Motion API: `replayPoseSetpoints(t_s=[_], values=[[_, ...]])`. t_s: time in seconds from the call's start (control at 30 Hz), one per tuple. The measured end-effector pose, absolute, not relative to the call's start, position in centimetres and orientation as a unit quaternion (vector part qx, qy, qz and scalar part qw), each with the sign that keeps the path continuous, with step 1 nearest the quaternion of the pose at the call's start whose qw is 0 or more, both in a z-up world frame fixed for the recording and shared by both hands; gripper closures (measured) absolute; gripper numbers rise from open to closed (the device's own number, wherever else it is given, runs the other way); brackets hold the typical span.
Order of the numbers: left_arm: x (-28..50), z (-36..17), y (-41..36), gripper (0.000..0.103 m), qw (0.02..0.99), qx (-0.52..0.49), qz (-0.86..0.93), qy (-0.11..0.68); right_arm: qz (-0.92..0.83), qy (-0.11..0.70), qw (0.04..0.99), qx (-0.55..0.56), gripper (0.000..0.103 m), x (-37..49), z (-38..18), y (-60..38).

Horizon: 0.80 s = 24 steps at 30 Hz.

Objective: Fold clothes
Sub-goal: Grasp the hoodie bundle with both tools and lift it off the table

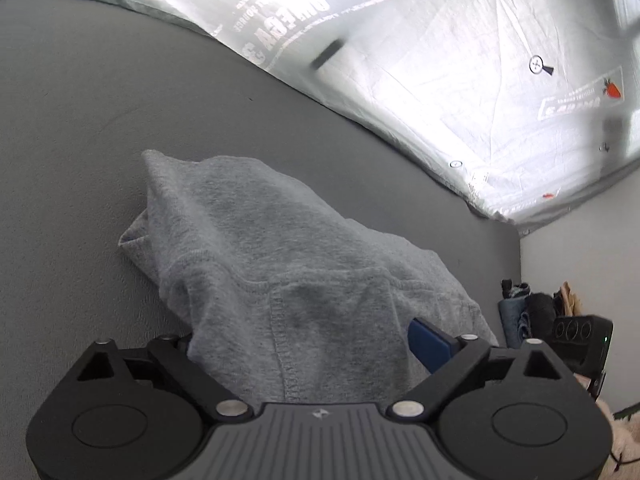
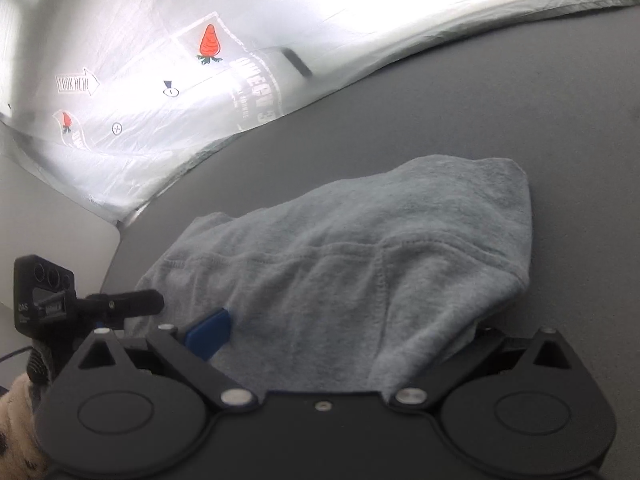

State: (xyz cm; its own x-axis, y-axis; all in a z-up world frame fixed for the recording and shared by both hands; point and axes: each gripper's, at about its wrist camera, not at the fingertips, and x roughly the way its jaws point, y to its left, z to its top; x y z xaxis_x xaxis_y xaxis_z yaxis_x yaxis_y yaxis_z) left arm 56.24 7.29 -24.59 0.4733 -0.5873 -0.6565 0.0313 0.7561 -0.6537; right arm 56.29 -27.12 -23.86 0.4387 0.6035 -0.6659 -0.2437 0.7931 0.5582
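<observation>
Two wrist-camera views look along a pair of hand-held tongs at one grey knit garment [image 1: 280, 248] lying bunched on a dark grey table [image 1: 80, 120].

In the left wrist view, the garment fills the lower centre of the frame and drapes over the left gripper [image 1: 304, 344]. One blue finger pad [image 1: 430, 344] peeks out at lower right; the other is hidden under cloth. The fingers stand wide apart, and whether they pinch any fabric cannot be told.

In the right wrist view, the garment [image 2: 340, 260] spreads across the centre and lies over the right gripper [image 2: 332, 344], with a blue pad [image 2: 208, 334] visible at lower left. Its fingers also stand wide apart, grip unclear.

A shiny printed plastic sheet [image 2: 160, 80] with carrot pictures edges the table at the top.

The garment looks doubled over but lumpy, with uneven edges, so folding seems partly done; flattening and squaring appear to remain.
</observation>
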Motion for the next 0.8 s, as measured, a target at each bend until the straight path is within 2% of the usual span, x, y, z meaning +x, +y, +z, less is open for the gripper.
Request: replayPoseSetpoints(t_s=[0.03,0.07,0.13,0.27,0.4,0.6,0.63,0.7,0.8], values=[[55.8,-24.4,7.1,0.029,0.81,-0.291,-0.185,0.474,0.252,0.465,0.827,0.191,0.013,56.0,-23.6,-26.9],[55.3,-24.0,6.7,0.038,0.815,-0.284,-0.184,0.471,0.247,0.466,0.829,0.189,0.025,55.7,-23.4,-26.7],[54.2,-23.0,5.6,0.045,0.823,-0.267,-0.189,0.464,0.234,0.462,0.829,0.213,0.034,54.8,-22.7,-26.7],[51.7,-20.2,3.2,0.047,0.842,-0.224,-0.21,0.443,0.203,0.441,0.849,0.207,0.066,52.5,-20.9,-26.0],[49.5,-17.3,1.8,0.051,0.849,-0.231,-0.236,0.413,0.187,0.414,0.865,0.215,0.073,50.0,-18.0,-25.2],[46.0,-14.0,-0.3,0.051,0.86,-0.213,-0.26,0.383,0.194,0.354,0.882,0.242,0.076,45.2,-13.0,-24.6],[45.4,-13.2,-0.5,0.058,0.858,-0.221,-0.279,0.371,0.195,0.344,0.886,0.242,0.076,44.5,-12.1,-24.5],[44.4,-11.6,-1.0,0.06,0.853,-0.232,-0.313,0.347,0.199,0.325,0.892,0.245,0.078,43.1,-10.4,-24.6],[43.2,-9.5,-2.9,0.06,0.875,-0.162,-0.319,0.325,0.193,0.31,0.902,0.23,0.083,41.7,-8.6,-24.0]])
